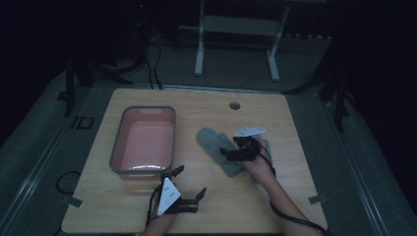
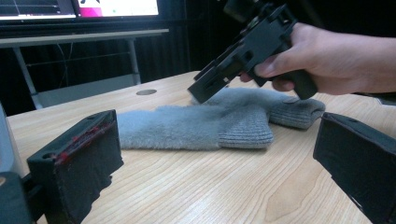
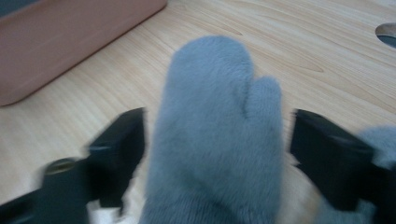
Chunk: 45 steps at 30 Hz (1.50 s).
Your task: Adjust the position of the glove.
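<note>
Right gripper point(image 3: 217, 154), jaws apart and straddling the mitten point(image 3: 217, 121) without pinching, mid-frame; mitten's long axis runs up-frame between them; left gripper point(image 1: 189, 184) open, empty, lower left.

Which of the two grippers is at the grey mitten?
The right gripper: its open jaws straddle the grey mitten, while the left gripper sits open over bare table beside the pink tray.
</note>
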Available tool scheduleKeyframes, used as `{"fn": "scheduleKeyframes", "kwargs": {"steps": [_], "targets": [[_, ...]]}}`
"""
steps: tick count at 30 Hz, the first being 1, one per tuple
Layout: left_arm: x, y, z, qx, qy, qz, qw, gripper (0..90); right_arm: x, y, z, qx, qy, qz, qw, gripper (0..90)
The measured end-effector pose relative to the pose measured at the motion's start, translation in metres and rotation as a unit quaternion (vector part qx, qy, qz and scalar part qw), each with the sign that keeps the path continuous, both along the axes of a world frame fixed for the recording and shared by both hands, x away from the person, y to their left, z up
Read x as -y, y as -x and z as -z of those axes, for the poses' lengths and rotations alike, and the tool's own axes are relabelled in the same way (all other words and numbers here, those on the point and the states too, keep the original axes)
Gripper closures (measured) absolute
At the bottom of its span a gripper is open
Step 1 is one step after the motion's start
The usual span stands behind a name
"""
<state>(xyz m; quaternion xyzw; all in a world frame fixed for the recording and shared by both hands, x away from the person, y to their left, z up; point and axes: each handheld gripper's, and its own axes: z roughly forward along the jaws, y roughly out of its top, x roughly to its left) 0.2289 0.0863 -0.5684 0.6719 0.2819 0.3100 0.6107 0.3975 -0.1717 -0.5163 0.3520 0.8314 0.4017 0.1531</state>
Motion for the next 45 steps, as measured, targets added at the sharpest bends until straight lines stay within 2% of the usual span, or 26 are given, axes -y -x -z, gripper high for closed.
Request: {"fn": "scheduleKeyframes", "kwargs": {"steps": [2, 7, 9, 11, 17, 19, 21, 22, 25, 27, 28, 30, 31, 33, 35, 36, 37, 39, 40, 41, 42, 43, 44, 45], "targets": [[0.000, 0.000, 0.000, 0.000, 0.001, 0.000, 1.0000, 1.0, -0.003, -0.004, 0.003, -0.006, 0.006, -0.005, 0.9999, 34.0], [0.000, 0.000, 0.000, -0.001, 0.002, 0.001, 1.0000, 1.1, -0.014, -0.010, 0.011, -0.014, 0.026, -0.008, 0.9995, 36.6], [0.000, 0.000, 0.000, -0.001, 0.003, 0.001, 1.0000, 1.1, -0.022, -0.014, 0.019, -0.026, 0.050, -0.002, 0.9984, 37.8], [0.000, 0.000, 0.000, -0.001, 0.003, 0.002, 1.0000, 1.0, -0.024, -0.016, 0.023, -0.031, 0.061, -0.001, 0.9977, 42.2], [0.000, 0.000, 0.000, -0.003, 0.003, 0.003, 1.0000, 1.1, -0.029, -0.015, 0.027, -0.031, 0.083, 0.003, 0.9960, 47.4], [0.000, 0.000, 0.000, -0.002, 0.001, 0.003, 1.0000, 1.1, -0.031, -0.013, 0.028, -0.027, 0.092, 0.007, 0.9954, 56.2], [0.000, 0.000, 0.000, -0.002, 0.000, 0.003, 1.0000, 1.1, -0.033, -0.011, 0.028, -0.023, 0.092, 0.008, 0.9954, 62.1], [0.000, 0.000, 0.000, -0.002, 0.000, 0.003, 1.0000, 1.1, -0.034, -0.010, 0.028, -0.022, 0.093, 0.011, 0.9954, 68.1], [0.000, 0.000, 0.000, -0.002, -0.001, 0.004, 1.0000, 1.1, -0.033, -0.008, 0.026, -0.034, 0.074, 0.032, 0.9962, 78.5], [0.000, 0.000, 0.000, -0.002, -0.001, 0.004, 1.0000, 1.1, -0.032, -0.006, 0.024, -0.040, 0.057, 0.055, 0.9960, 81.5], [0.000, 0.000, 0.000, -0.002, -0.001, 0.004, 1.0000, 1.1, -0.032, -0.006, 0.024, -0.040, 0.057, 0.055, 0.9960, 81.5], [0.000, 0.000, 0.000, -0.002, -0.002, 0.004, 1.0000, 1.1, -0.033, 0.000, 0.018, -0.038, 0.027, 0.080, 0.9957, 82.9], [0.000, 0.000, 0.000, -0.001, -0.002, 0.004, 1.0000, 1.1, -0.033, 0.000, 0.018, -0.038, 0.027, 0.080, 0.9957, 82.9], [0.000, 0.000, 0.000, -0.002, -0.002, 0.004, 1.0000, 1.1, -0.036, 0.006, 0.012, -0.030, 0.008, 0.108, 0.9936, 83.1], [0.000, 0.000, 0.000, -0.001, -0.002, 0.005, 1.0000, 1.1, -0.038, 0.011, 0.007, -0.025, 0.000, 0.134, 0.9906, 83.2], [0.000, 0.000, 0.000, -0.001, -0.002, 0.005, 1.0000, 1.1, -0.038, 0.012, 0.005, -0.033, -0.012, 0.149, 0.9882, 83.3], [0.000, 0.000, 0.000, -0.001, -0.001, 0.005, 1.0000, 1.1, -0.038, 0.012, 0.005, -0.033, -0.012, 0.149, 0.9882, 83.3], [0.000, 0.000, 0.000, 0.000, 0.000, 0.005, 1.0000, 1.1, -0.037, 0.013, 0.002, -0.050, -0.034, 0.181, 0.9817, 83.3], [0.000, 0.000, 0.000, 0.000, -0.002, 0.005, 1.0000, 1.1, -0.037, 0.013, 0.002, -0.050, -0.034, 0.181, 0.9817, 83.3], [0.000, 0.000, 0.000, 0.000, 0.000, 0.006, 1.0000, 1.1, -0.034, 0.015, 0.003, -0.057, -0.051, 0.206, 0.9756, 83.3], [0.000, 0.000, 0.000, 0.001, 0.000, 0.006, 1.0000, 1.1, -0.032, 0.015, 0.004, -0.056, -0.053, 0.218, 0.9729, 83.4], [0.000, 0.000, 0.000, 0.001, -0.002, 0.006, 1.0000, 1.1, -0.032, 0.015, 0.004, -0.056, -0.053, 0.218, 0.9729, 83.4], [0.000, 0.001, 0.000, 0.001, -0.002, 0.006, 1.0000, 1.1, -0.030, 0.015, 0.005, -0.063, -0.065, 0.232, 0.9684, 83.4], [0.000, 0.001, 0.000, 0.001, -0.002, 0.006, 1.0000, 1.1, -0.029, 0.016, 0.008, -0.058, -0.059, 0.252, 0.9642, 83.3]]}}
